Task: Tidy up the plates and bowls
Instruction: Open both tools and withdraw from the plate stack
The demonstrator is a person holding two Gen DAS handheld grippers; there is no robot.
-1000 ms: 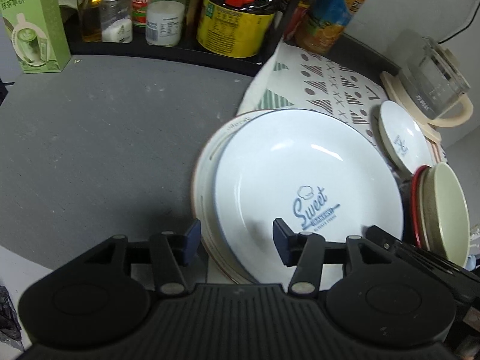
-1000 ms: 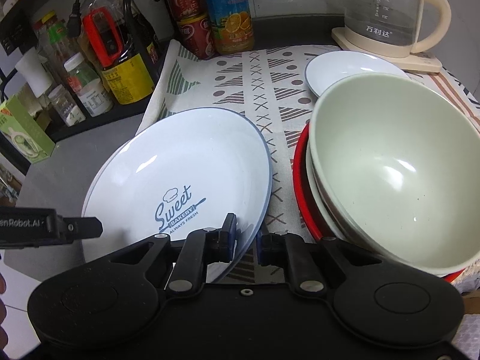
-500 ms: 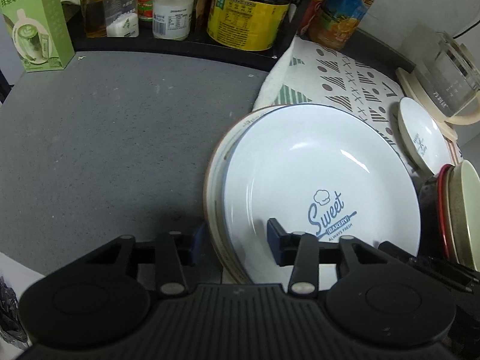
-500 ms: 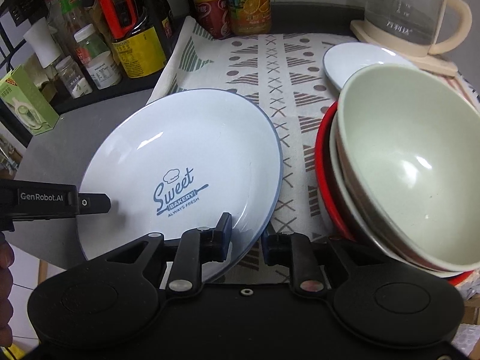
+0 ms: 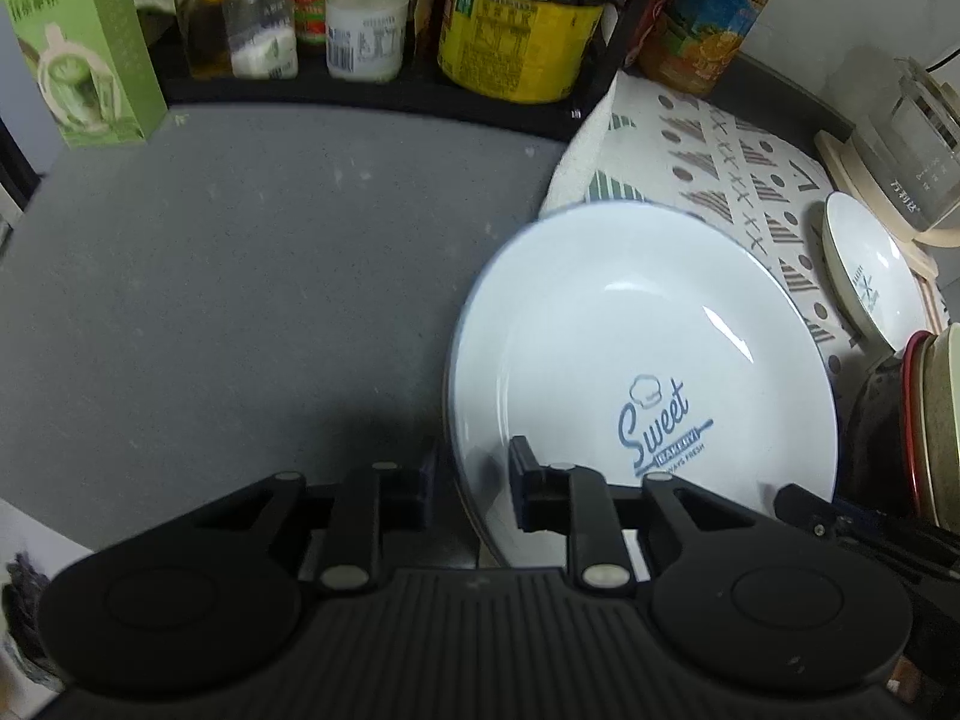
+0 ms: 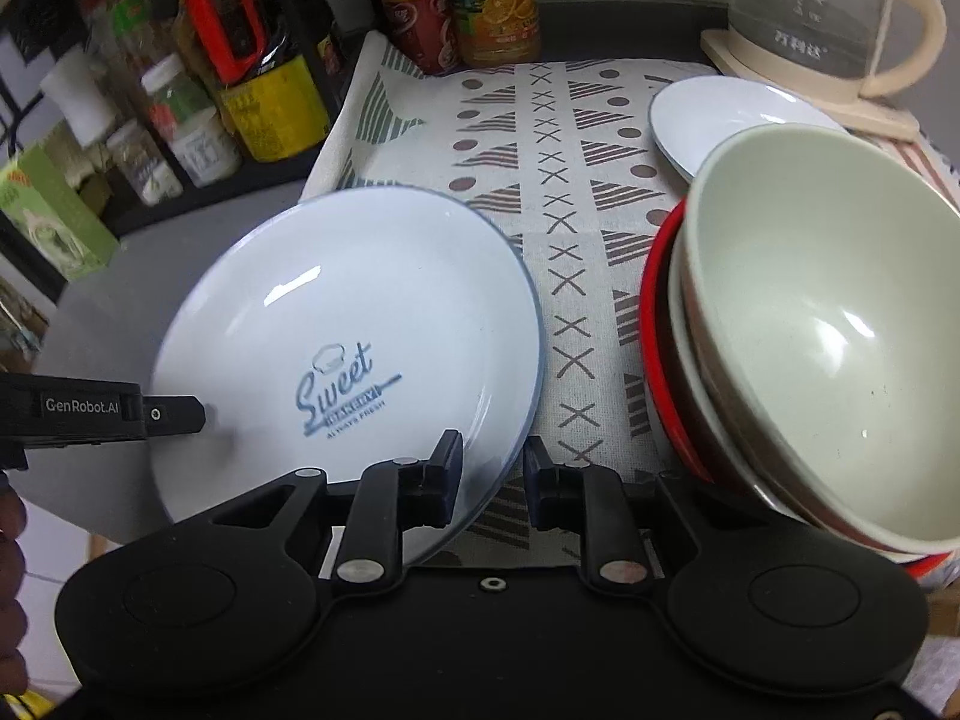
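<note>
Left claw (image 5: pixel 471 483) closing astride the 7 o'clock rim of the "Sweet" plate (image 5: pixel 648 360), pads not plainly pressing. Right claw (image 6: pixel 493 471) opening, loose astride the plate's 5 o'clock rim. Plate sits half on grey bench (image 5: pixel 240 276), half on patterned cloth (image 6: pixel 558 180); stacked bowls (image 6: pixel 810 324) at its 3 o'clock.

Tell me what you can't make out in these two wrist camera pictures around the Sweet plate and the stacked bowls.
- Left wrist view: whatever lies under the Sweet Bakery plate is hidden by it.
- Left wrist view: the stacked bowls are cut off by the right edge.
- Right wrist view: the count of bowls under the grey-green bowl is unclear; it covers them.
- Right wrist view: the left gripper shows one finger only, so its grip is hidden.
- Both views: rack bottle labels are blurred.
</note>
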